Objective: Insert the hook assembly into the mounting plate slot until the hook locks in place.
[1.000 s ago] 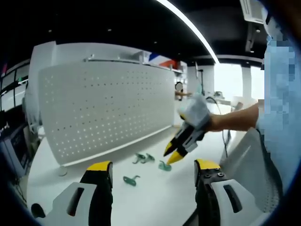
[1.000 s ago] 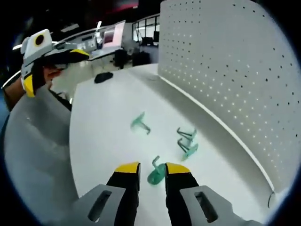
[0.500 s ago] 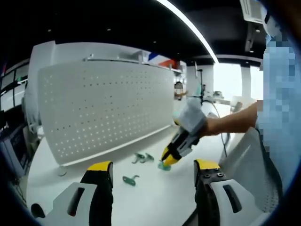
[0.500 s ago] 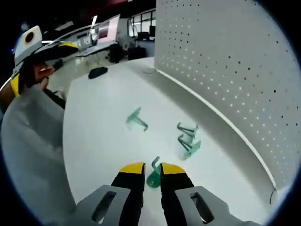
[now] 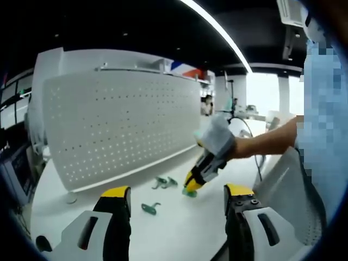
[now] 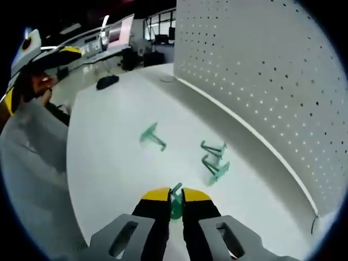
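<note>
Right tongs are down on the white surface, jaws pinched on a green hook. Left tongs hang wide apart. Best to seat the grip firmly before lifting toward the pegboard, keeping the other hooks undisturbed.

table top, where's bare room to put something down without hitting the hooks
Bare white table lies on the far side of the lone hook, toward the dark object. It is crowded beside the pegboard: paired hooks, and the right tool shut on a hook.
</note>
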`<state>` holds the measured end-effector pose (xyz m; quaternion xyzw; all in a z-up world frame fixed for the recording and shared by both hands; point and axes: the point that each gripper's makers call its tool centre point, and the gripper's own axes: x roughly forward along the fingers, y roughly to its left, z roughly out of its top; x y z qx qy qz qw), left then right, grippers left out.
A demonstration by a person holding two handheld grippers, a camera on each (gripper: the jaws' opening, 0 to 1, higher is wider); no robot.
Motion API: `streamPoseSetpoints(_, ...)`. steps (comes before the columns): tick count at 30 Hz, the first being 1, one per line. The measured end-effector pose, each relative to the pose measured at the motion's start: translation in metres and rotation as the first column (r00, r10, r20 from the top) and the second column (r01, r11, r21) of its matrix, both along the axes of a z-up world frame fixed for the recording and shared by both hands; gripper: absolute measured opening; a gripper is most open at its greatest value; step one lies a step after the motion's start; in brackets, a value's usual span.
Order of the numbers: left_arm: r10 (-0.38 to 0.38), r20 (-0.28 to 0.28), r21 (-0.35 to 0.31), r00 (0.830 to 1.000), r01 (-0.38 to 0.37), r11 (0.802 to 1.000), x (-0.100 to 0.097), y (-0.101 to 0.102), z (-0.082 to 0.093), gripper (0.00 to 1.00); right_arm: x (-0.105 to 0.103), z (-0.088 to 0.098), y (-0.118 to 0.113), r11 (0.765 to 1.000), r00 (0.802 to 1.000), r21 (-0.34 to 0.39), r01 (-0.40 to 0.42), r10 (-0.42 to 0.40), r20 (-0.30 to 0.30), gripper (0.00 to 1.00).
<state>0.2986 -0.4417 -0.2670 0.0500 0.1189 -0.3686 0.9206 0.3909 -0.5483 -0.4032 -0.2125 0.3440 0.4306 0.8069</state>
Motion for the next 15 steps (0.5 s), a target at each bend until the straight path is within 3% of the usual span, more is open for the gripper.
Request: streamPoseSetpoints(15,-0.002,0.002,-0.002,1.000,0.002,1.000,0.000,-0.001,0.001,0.71,0.005,-0.001,-0.011,1.000,1.000,-0.005,0.029,-0.029,0.001,0.04)
